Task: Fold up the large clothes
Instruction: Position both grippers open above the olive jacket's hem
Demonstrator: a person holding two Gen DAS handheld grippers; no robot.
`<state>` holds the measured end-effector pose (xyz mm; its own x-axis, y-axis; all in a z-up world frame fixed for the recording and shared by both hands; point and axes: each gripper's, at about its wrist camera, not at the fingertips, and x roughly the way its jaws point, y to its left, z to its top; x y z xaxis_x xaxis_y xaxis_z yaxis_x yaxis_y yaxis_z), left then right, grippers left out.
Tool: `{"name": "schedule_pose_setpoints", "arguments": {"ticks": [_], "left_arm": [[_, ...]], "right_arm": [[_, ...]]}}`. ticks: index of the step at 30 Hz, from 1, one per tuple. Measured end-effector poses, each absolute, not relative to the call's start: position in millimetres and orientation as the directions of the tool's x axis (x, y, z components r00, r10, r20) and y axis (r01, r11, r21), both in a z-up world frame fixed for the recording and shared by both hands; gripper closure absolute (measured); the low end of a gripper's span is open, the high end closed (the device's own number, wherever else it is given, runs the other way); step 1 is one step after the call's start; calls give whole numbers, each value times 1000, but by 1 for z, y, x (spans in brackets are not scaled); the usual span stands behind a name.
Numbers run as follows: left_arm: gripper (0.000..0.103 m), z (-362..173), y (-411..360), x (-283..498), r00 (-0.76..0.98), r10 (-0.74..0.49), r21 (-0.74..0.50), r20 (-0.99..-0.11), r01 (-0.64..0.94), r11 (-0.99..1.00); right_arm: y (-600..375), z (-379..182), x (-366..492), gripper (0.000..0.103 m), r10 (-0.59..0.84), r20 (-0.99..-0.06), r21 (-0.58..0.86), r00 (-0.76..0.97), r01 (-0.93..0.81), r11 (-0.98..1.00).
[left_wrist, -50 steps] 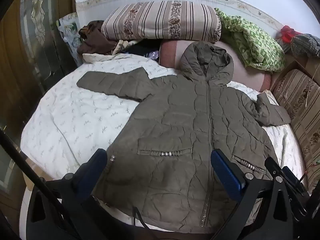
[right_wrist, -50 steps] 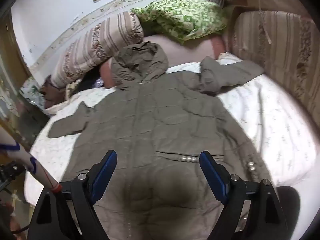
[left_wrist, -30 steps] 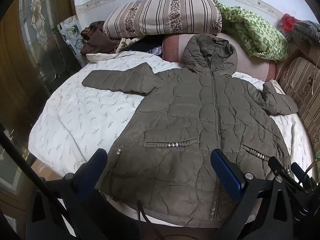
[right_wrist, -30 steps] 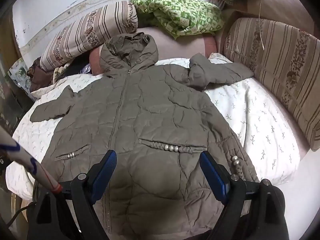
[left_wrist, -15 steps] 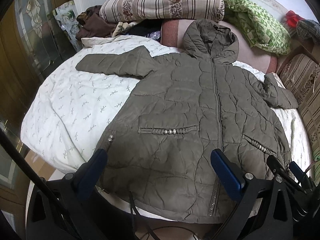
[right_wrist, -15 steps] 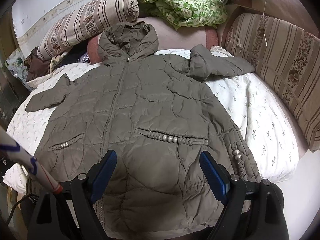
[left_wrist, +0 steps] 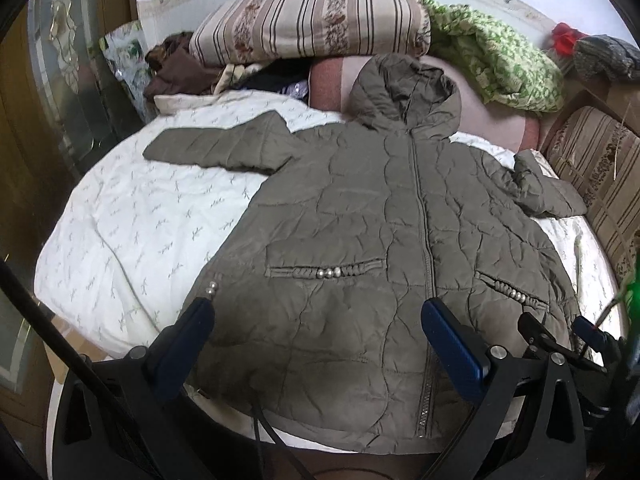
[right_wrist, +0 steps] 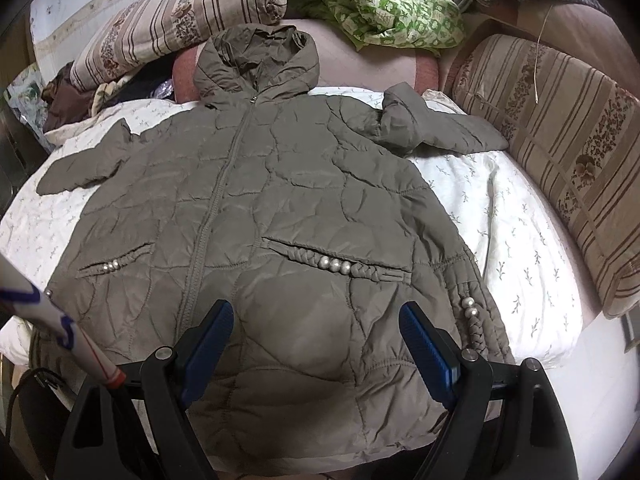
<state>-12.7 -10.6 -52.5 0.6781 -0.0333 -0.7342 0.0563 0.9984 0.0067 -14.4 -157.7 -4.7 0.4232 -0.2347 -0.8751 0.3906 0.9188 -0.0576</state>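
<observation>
An olive quilted hooded jacket (left_wrist: 380,232) lies flat and zipped, front up, on a white patterned bed sheet (left_wrist: 132,224). It also shows in the right wrist view (right_wrist: 280,200). Its left sleeve (left_wrist: 216,146) stretches out over the sheet; its right sleeve (right_wrist: 436,128) is bent near the shoulder. My left gripper (left_wrist: 316,320) is open and empty above the hem, left of the zipper. My right gripper (right_wrist: 316,320) is open and empty above the hem, right of the zipper.
Striped pillows (left_wrist: 312,24), a pink bolster (right_wrist: 360,66) and a green patterned cloth (right_wrist: 384,4) lie at the bed's head. A striped cushion (right_wrist: 560,152) lines the right side. A dark wooden door (left_wrist: 52,92) stands left. A white pole (right_wrist: 52,320) crosses the lower left.
Both grippers drifted slightly over the jacket's hem, so the view shifted a little. The jacket has not moved and both grippers stay open.
</observation>
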Motion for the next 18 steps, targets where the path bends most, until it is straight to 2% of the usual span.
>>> {"name": "schedule_pose_setpoints", "arguments": {"ticks": [5, 12, 18], "left_arm": [[0, -54, -11, -18, 674, -40, 0, -738, 59, 998], [0, -75, -13, -25, 567, -99, -40, -817, 116, 992], [0, -77, -11, -30, 553, -165, -103, -816, 141, 985]], "right_arm": [[-161, -8, -14, 15, -255, -881, -87, 399, 392, 916], [-161, -8, -15, 15, -260, -883, -103, 390, 380, 919], [-162, -7, -15, 15, -268, -882, -115, 387, 375, 920]]}}
